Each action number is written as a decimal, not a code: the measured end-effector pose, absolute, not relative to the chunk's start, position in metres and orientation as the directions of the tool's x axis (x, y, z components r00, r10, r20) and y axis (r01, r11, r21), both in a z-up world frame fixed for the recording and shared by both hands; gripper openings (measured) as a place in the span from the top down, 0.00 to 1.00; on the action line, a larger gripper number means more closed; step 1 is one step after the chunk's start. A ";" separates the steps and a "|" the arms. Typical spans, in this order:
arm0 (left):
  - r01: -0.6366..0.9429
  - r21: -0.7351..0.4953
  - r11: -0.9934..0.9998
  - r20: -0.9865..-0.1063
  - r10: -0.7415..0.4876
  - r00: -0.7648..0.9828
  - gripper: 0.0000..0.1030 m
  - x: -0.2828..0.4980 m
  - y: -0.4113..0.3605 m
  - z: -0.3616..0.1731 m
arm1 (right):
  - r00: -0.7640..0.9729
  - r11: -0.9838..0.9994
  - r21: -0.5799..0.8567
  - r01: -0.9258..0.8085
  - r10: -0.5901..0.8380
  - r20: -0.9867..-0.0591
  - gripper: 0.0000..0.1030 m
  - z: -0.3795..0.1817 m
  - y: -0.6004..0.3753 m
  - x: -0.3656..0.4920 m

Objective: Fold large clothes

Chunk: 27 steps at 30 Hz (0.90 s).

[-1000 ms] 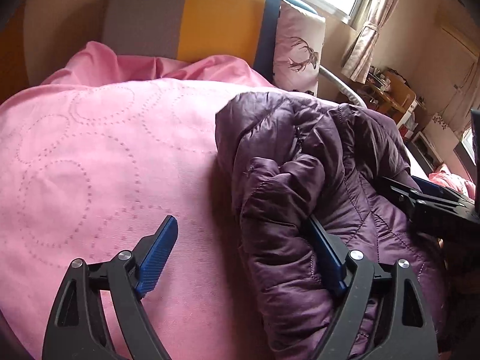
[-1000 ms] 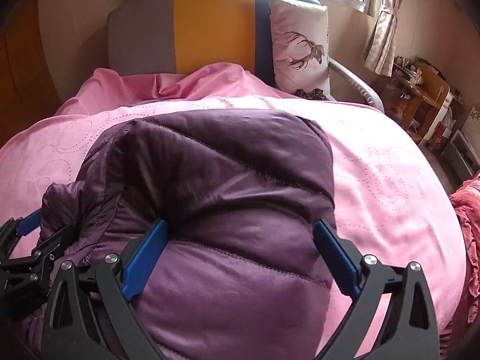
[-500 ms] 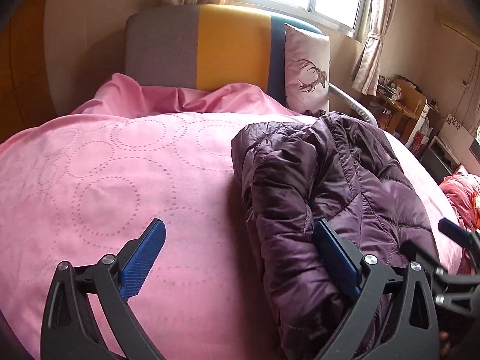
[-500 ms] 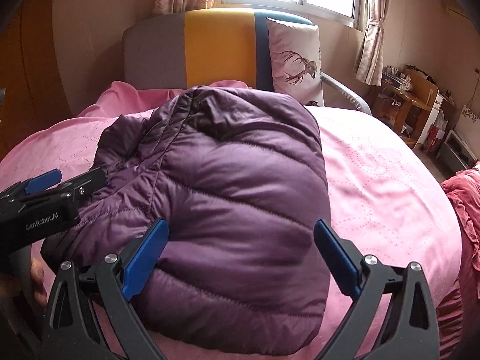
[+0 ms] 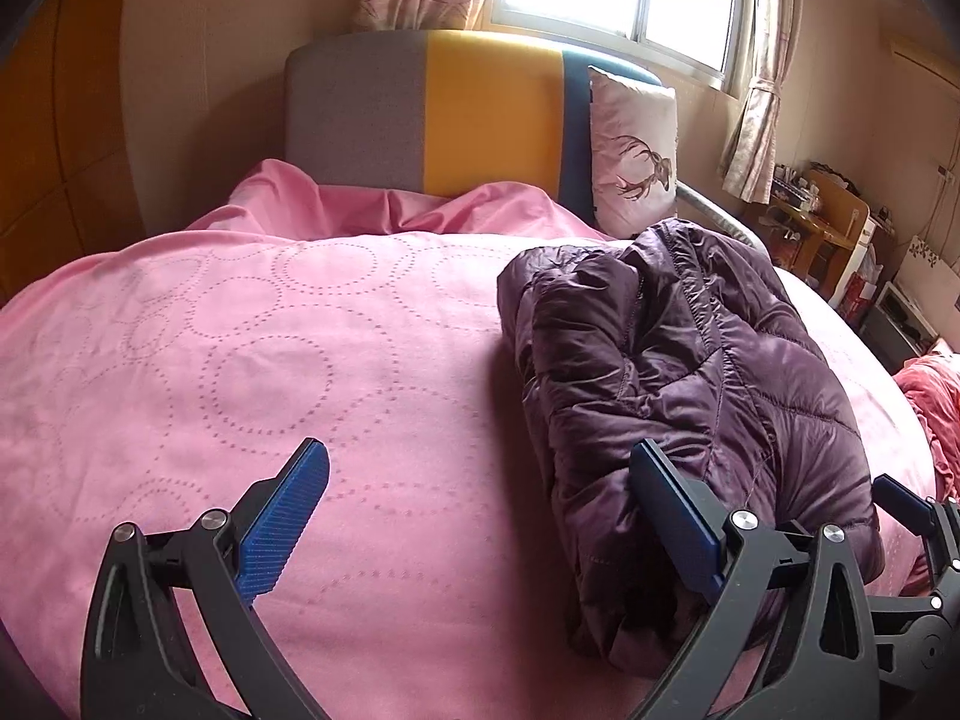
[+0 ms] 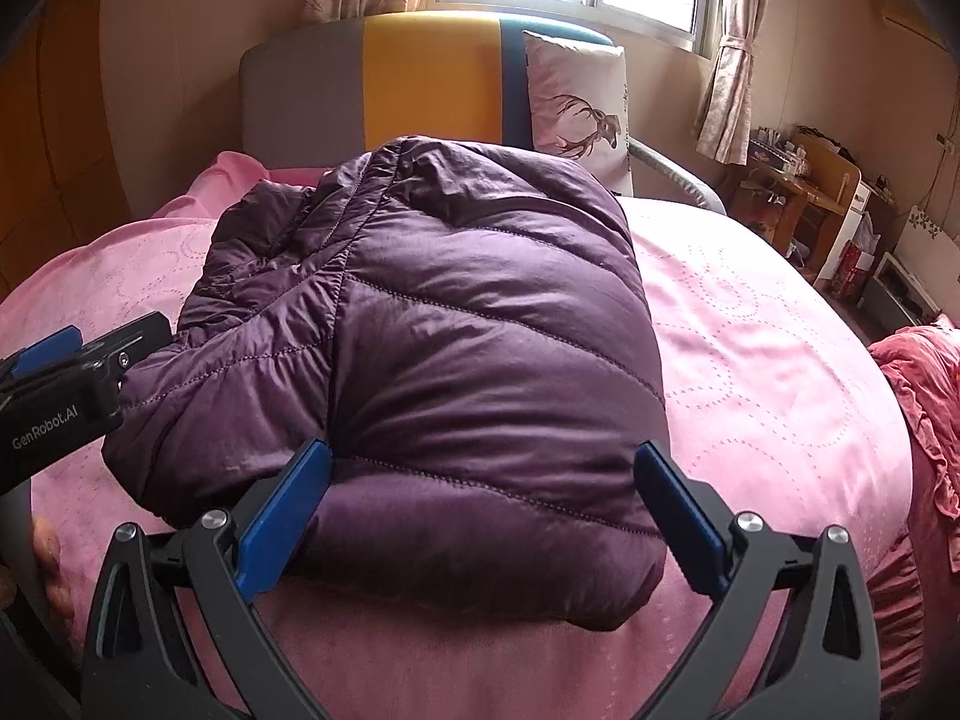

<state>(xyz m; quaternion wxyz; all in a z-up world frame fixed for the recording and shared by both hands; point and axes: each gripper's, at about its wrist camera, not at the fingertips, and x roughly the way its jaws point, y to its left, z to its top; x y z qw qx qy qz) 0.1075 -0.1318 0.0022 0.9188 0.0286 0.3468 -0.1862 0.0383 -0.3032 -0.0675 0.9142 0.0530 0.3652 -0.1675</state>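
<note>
The bed (image 5: 252, 360), covered with a pink spread with dotted circles, is filling most of both views and is lying under both tools. At its far end, straight ahead of the left hand-held gripper (image 5: 480, 516), a headboard (image 5: 480, 120) in grey, yellow and dark blue is standing, and a white pillow (image 5: 633, 156) with a deer print is leaning against it.

The purple padded jacket (image 6: 468, 360) is lying folded into a thick bundle on the bed. It is lying just ahead of the right hand-held gripper (image 6: 483, 510) and a little between its blue fingers (image 6: 282, 516), but the pads are not pressing on it; this tool is standing wide spread. Ahead and to the right of the left hand-held gripper the same jacket is lying, with its edge beside the right finger. The jaws of the left tool have just been opening, they are now fully spread, and only the pink spread is showing between them. A reddish cloth (image 6: 918, 396) is hanging at the far right of the bed.
</note>
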 end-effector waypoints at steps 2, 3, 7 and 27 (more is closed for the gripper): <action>0.344 -0.071 0.936 -0.643 -0.306 0.702 0.04 0.103 -0.127 0.002 | 0.683 0.933 -0.015 0.359 -0.273 -0.677 0.02 -0.061 -0.302 0.030; 0.335 -0.069 0.940 -0.643 -0.299 0.706 0.04 0.101 -0.125 0.002 | 0.690 0.930 -0.008 0.367 -0.279 -0.668 0.02 -0.056 -0.301 0.025; 0.304 -0.066 0.950 -0.632 -0.276 0.724 0.04 0.089 -0.113 0.001 | 0.710 0.903 -0.014 0.428 -0.346 -0.614 0.02 -0.037 -0.298 0.007; 0.263 -0.065 0.963 -0.605 -0.247 0.757 0.04 0.042 -0.100 0.012 | 0.682 0.845 0.013 0.535 -0.423 -0.597 0.02 -0.042 -0.285 -0.023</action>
